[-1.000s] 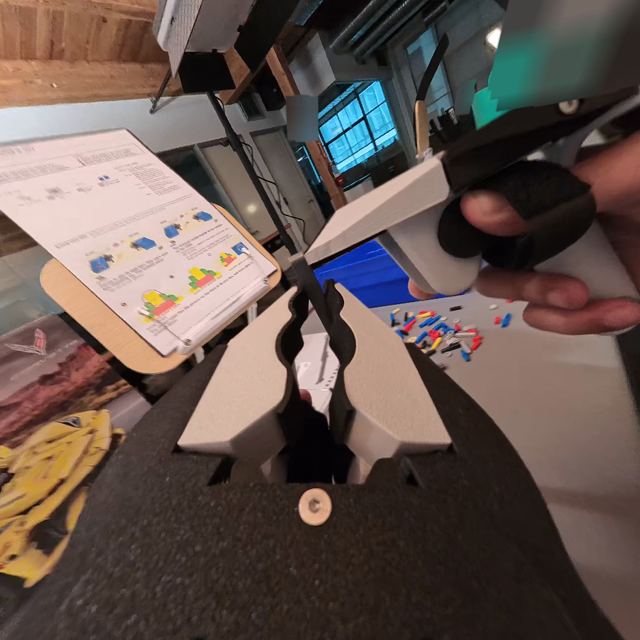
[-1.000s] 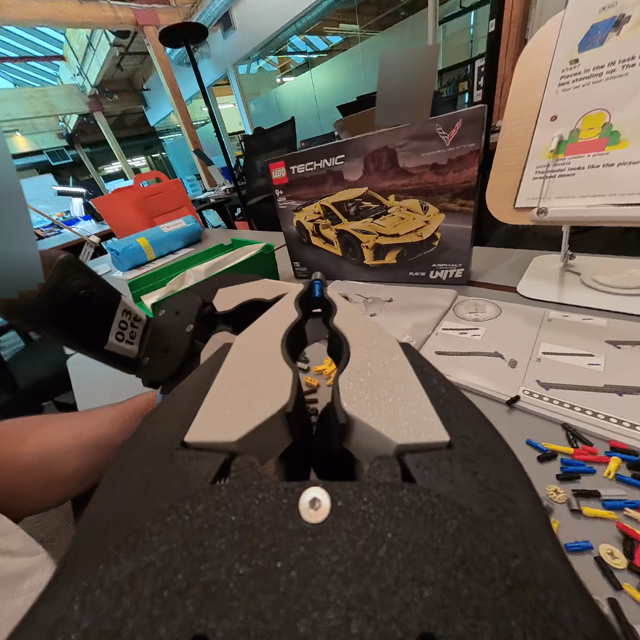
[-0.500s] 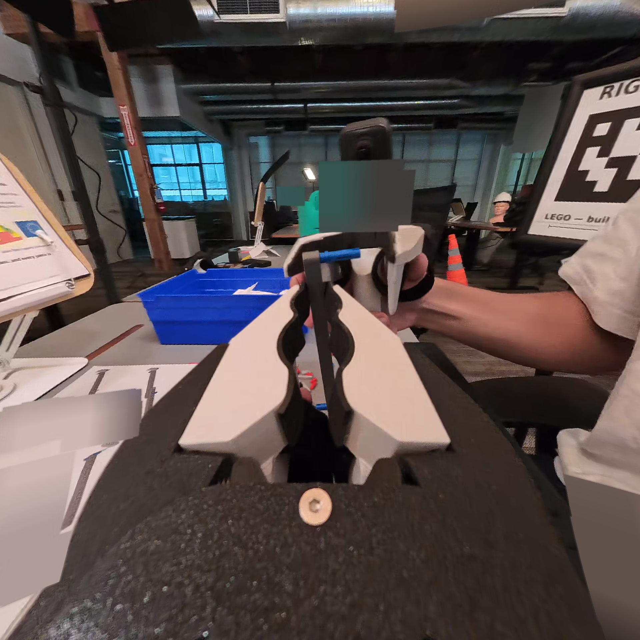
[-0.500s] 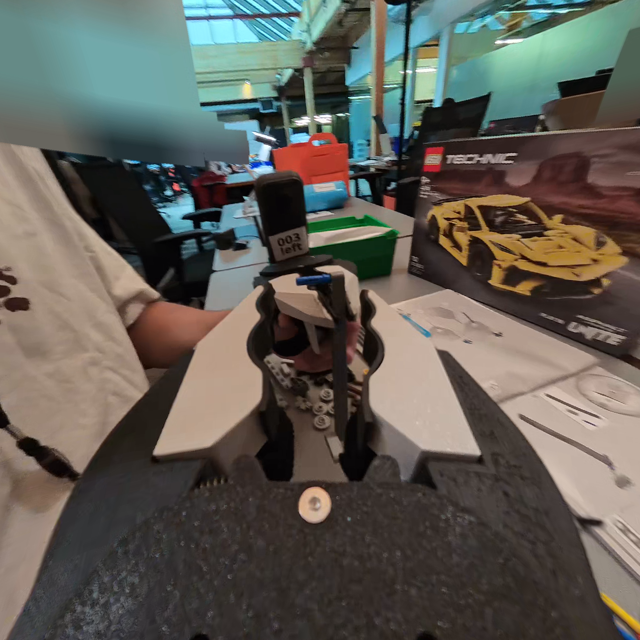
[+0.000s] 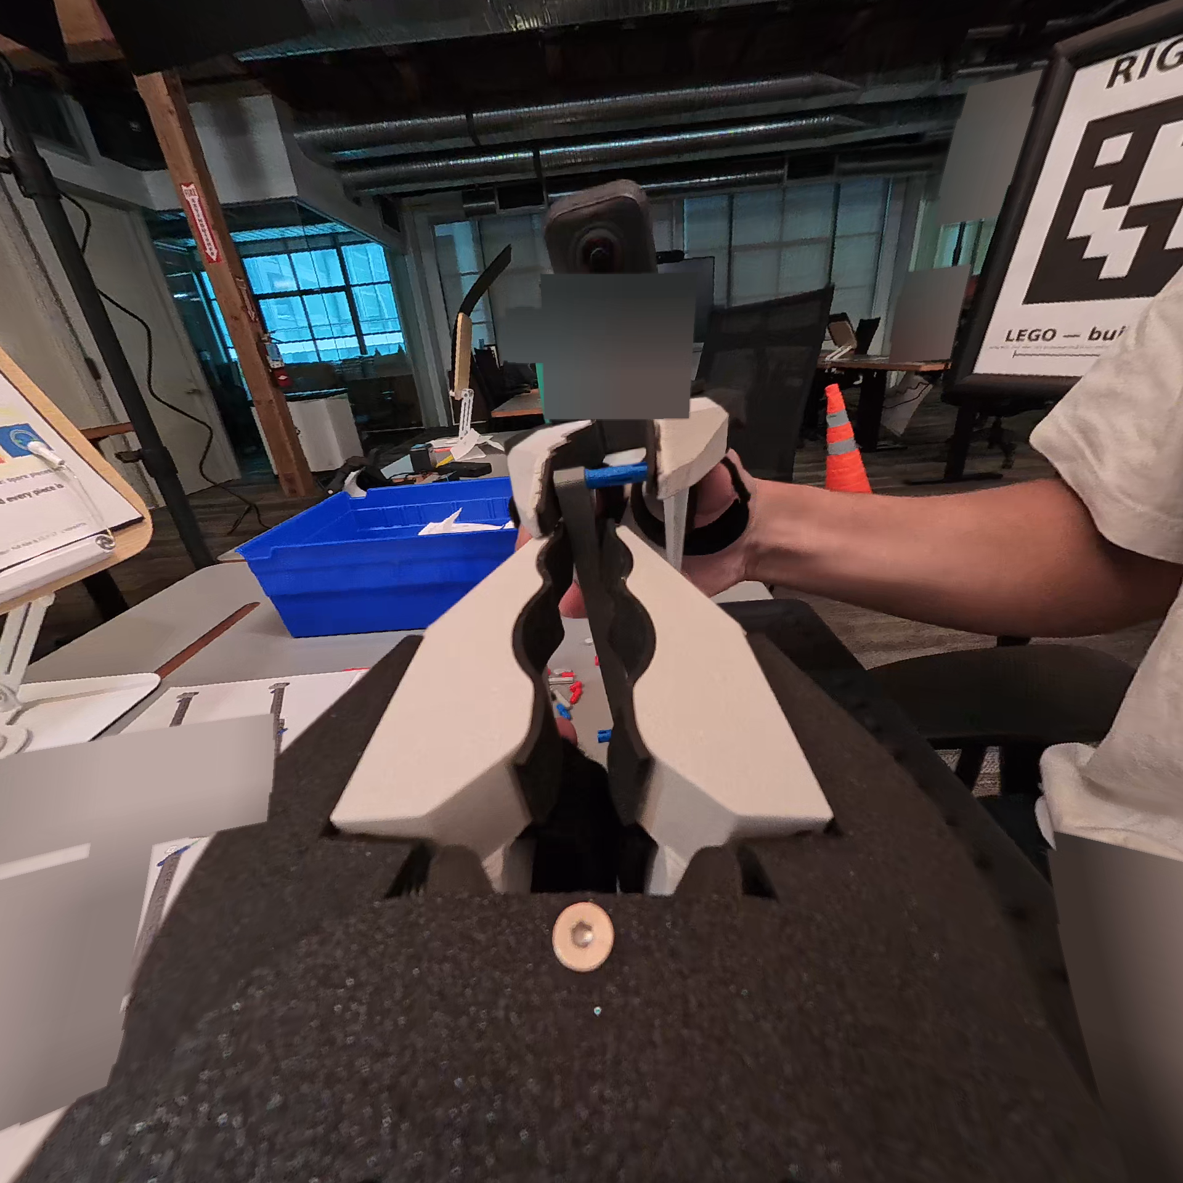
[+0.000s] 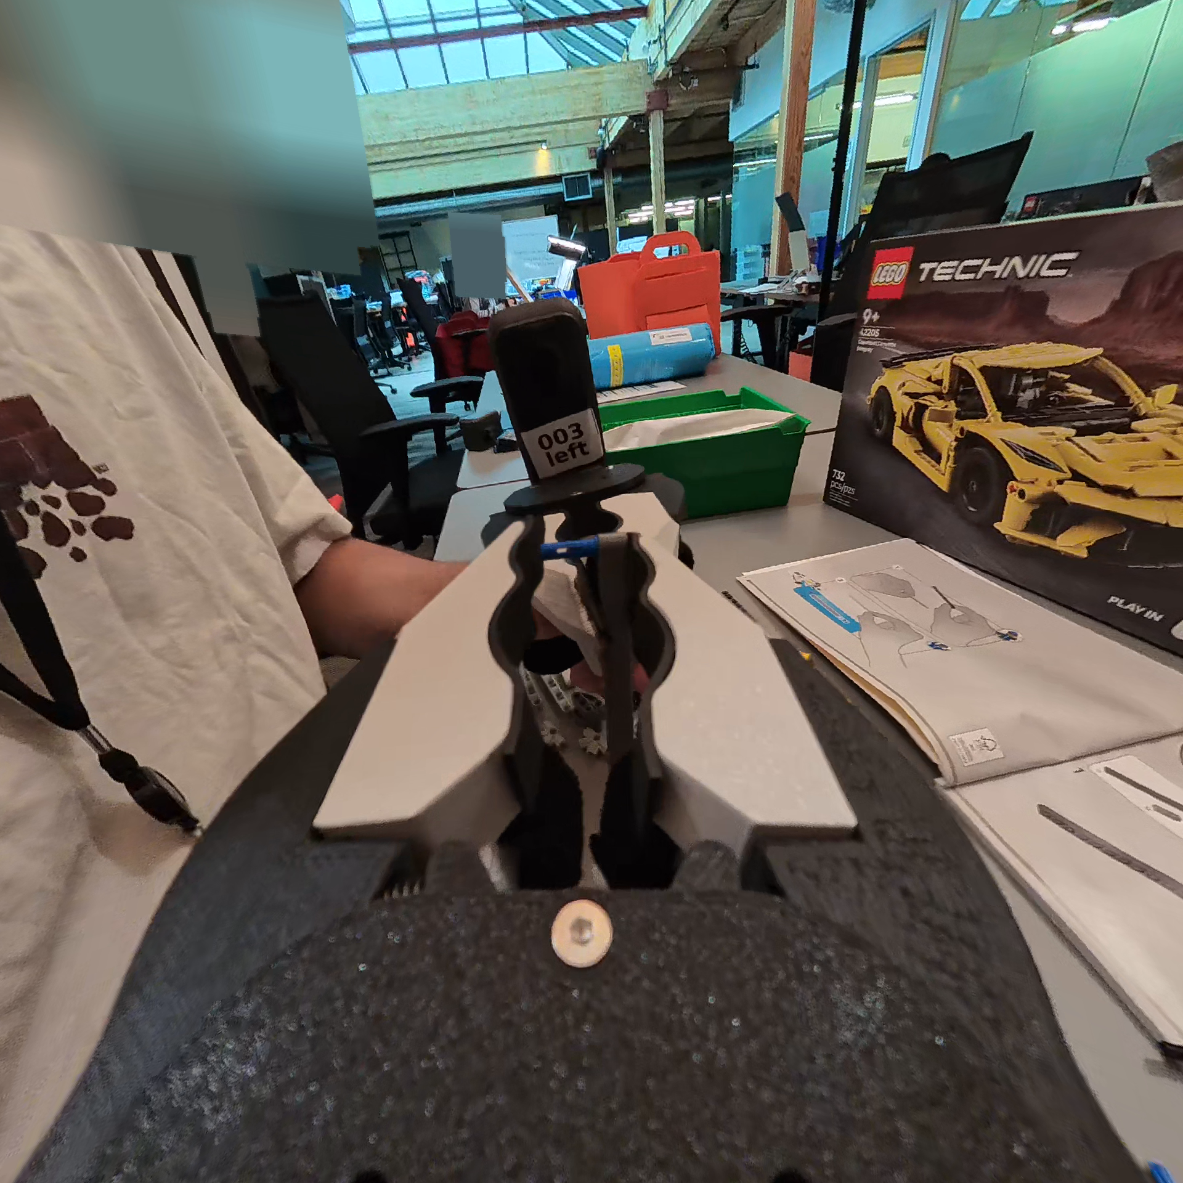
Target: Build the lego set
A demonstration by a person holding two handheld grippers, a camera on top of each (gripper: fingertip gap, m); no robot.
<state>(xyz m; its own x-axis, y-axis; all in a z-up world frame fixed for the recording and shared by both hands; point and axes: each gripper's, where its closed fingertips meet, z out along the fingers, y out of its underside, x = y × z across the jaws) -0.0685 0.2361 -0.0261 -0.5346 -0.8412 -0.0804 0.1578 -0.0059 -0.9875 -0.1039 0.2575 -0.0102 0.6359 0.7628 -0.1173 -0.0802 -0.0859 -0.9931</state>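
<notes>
left gripper (image 5: 586,544) pinches a black beam (image 5: 592,608) upright; at twelve o'clock, right gripper (image 6: 573,550), jaws part-open, holds a blue pin (image 6: 570,548) against it.

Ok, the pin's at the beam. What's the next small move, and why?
Probably squeeze the right gripper gently to press the blue pin into the black beam. The pin lies level against the beam's top end, most of its length showing, while the left gripper holds the beam upright.
</notes>
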